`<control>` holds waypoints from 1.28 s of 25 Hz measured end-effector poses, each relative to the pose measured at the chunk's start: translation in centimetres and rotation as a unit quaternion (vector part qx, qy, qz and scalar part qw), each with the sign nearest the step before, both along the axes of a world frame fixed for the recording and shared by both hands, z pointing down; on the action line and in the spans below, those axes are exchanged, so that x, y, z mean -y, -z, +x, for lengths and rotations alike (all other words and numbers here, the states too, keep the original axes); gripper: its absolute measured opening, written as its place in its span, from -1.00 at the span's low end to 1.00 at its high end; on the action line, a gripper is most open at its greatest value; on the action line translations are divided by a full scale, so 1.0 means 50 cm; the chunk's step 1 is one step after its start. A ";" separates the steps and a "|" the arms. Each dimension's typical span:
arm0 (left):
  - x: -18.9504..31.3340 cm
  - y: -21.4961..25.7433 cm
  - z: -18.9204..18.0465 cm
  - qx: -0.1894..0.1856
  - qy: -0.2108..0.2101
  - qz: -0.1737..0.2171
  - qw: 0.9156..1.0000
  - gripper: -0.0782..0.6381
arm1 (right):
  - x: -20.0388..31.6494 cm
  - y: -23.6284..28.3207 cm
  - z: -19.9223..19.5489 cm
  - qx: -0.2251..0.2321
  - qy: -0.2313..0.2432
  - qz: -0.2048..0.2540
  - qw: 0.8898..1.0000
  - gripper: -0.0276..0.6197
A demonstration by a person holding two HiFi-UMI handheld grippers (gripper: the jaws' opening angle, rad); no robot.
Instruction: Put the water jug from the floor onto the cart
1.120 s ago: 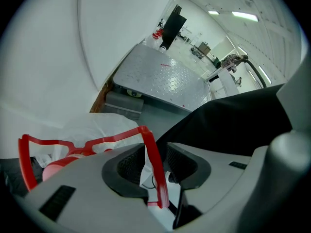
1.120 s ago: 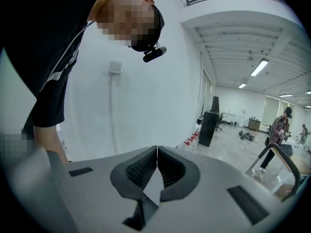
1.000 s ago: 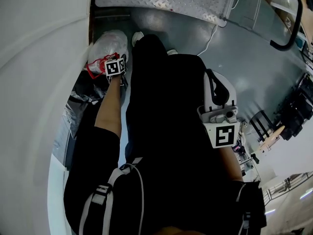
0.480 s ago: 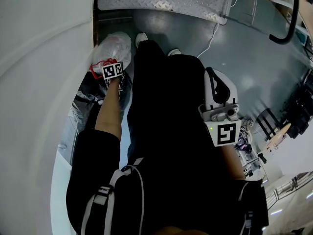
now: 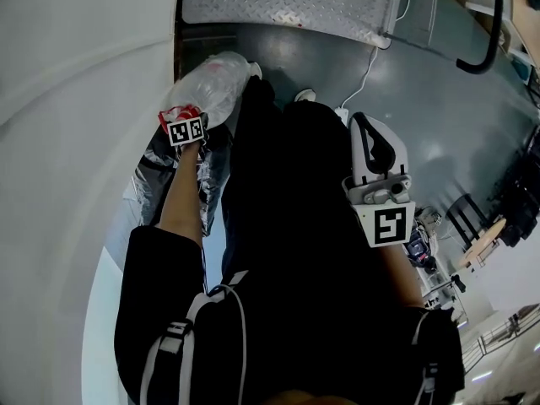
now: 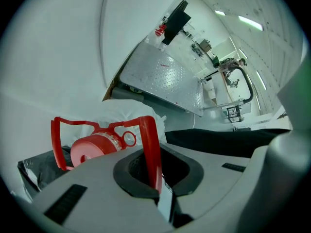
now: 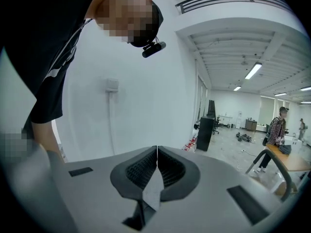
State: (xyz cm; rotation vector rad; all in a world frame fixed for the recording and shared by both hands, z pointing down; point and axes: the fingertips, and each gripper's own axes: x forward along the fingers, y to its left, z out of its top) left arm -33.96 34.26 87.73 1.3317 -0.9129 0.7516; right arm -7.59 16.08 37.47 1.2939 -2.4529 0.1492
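Red plastic handle [image 6: 151, 149] looks thin and stiff, and the left tool [image 6: 156, 181] is clamped on one side bar of it, beside the cap [image 6: 92, 148]. The clear jug [image 5: 215, 83] is low by the wall, near the cart [image 5: 287, 2] but not on it. If full, it is probably heavy and may swing, so this narrow grip could slip. The right tool [image 7: 156, 159] is closed and empty.

Our left gripper [image 6: 157, 183] pointed steeply down, jaws clamped on the jug's red handle [image 6: 151, 149]. Our right gripper [image 7: 157, 161] hung nearly level at our side, jaws pressed together on nothing.
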 end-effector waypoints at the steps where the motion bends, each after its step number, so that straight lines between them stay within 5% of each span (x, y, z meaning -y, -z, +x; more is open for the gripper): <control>1: 0.005 0.015 0.002 -0.002 -0.005 0.006 1.000 -0.72 | 0.001 0.014 -0.002 0.004 0.000 0.006 1.000 -0.86; 17: 0.084 0.142 0.090 0.007 -0.083 0.050 0.995 -0.72 | -0.004 0.100 0.089 0.069 -0.108 0.076 0.989 -0.86; 32: 0.187 0.222 0.149 0.007 -0.110 0.080 0.991 -0.72 | 0.068 0.137 0.138 0.110 -0.095 0.095 0.985 -0.86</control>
